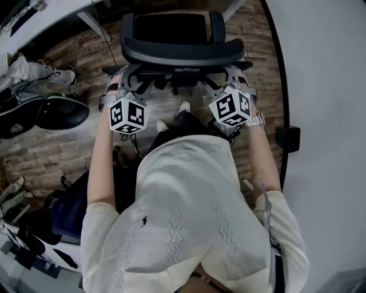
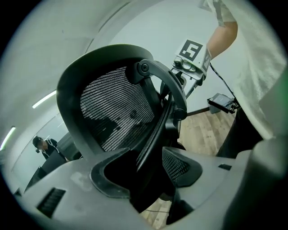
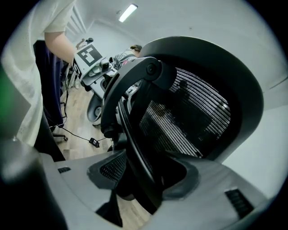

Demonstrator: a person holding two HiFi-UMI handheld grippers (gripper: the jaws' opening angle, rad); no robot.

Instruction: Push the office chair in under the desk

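Just ahead of me the office chair (image 1: 182, 50) stands near the desk (image 1: 48, 16) at the far left. My left gripper (image 2: 145, 170) and right gripper (image 3: 143, 175) each pinch its back frame; the push seems under way, and next calls for even forward pressure

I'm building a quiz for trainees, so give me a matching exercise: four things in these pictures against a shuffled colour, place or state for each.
Things:
1. office chair
2. wristwatch
3. floor
4. left gripper

Descriptions:
A. brown wooden planks
B. silver, on the person's right wrist
C. fingers on either side of the back strut
D. black, with a mesh back

Pairs: 1-D, 2-B, 3-A, 4-C
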